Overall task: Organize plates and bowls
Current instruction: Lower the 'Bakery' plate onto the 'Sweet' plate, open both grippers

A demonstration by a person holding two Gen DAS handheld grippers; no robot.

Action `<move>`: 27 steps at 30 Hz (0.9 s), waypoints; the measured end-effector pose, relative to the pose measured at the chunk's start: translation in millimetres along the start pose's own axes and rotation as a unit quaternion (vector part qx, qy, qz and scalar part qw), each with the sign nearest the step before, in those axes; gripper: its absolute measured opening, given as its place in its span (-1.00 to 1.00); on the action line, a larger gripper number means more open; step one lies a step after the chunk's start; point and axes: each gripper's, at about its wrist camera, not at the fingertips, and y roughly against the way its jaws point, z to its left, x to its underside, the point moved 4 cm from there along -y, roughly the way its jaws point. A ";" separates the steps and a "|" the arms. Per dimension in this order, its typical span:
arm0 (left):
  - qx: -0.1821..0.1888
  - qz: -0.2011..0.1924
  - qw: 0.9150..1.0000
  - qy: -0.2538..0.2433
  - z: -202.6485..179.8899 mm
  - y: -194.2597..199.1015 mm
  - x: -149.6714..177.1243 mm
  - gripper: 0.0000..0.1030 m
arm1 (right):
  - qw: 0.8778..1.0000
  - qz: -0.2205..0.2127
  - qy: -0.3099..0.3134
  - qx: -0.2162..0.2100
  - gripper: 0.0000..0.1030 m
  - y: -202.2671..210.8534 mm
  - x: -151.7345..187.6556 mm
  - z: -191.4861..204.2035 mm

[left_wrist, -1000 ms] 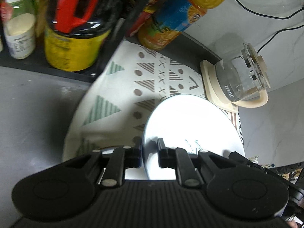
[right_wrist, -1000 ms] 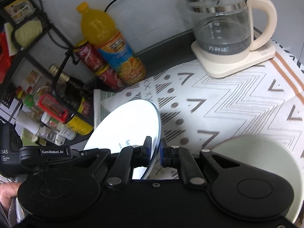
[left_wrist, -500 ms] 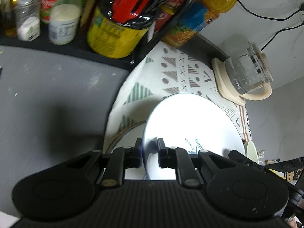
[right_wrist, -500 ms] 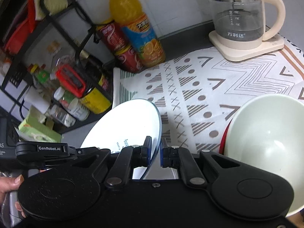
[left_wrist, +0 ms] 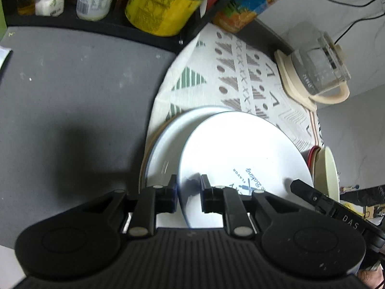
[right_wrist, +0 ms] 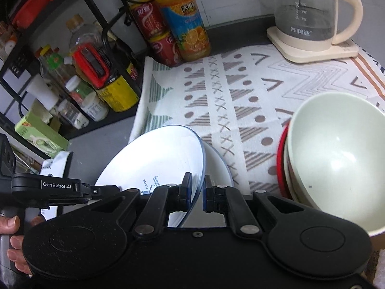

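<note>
A white plate with blue lettering (left_wrist: 240,154) is held tilted between both grippers. My left gripper (left_wrist: 189,192) is shut on its near rim. My right gripper (right_wrist: 197,192) is shut on the opposite rim of the same plate (right_wrist: 154,161). Just below it lies another white plate (left_wrist: 168,139) on the patterned cloth, also showing in the right wrist view (right_wrist: 219,168). A pale green bowl (right_wrist: 336,159) sits nested on a red-rimmed bowl (right_wrist: 280,159) to the right; it also shows in the left wrist view (left_wrist: 328,171).
A patterned cloth (right_wrist: 240,91) covers the counter. A glass kettle on a cream base (right_wrist: 310,19) stands at the back right. A juice bottle (right_wrist: 182,19), red cans (right_wrist: 156,33) and a black rack of jars (right_wrist: 79,77) line the back left. Grey counter (left_wrist: 72,96) lies left.
Both grippers have carried the lettered plate back and down, over the white plate on the cloth. The bowl stack has come further into the right wrist view.
</note>
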 end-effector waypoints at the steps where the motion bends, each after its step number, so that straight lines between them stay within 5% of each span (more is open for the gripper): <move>1: -0.001 0.004 1.000 -0.001 0.1 -2.2 1.2 -0.73 | 1.000 0.002 -0.003 0.002 -0.83 -0.9 1.9 -1.7; 27: -0.043 0.021 0.999 -0.019 0.0 -20.8 -0.4 -0.73 | 0.999 0.032 -0.024 0.016 -0.82 -27.0 22.6 -14.7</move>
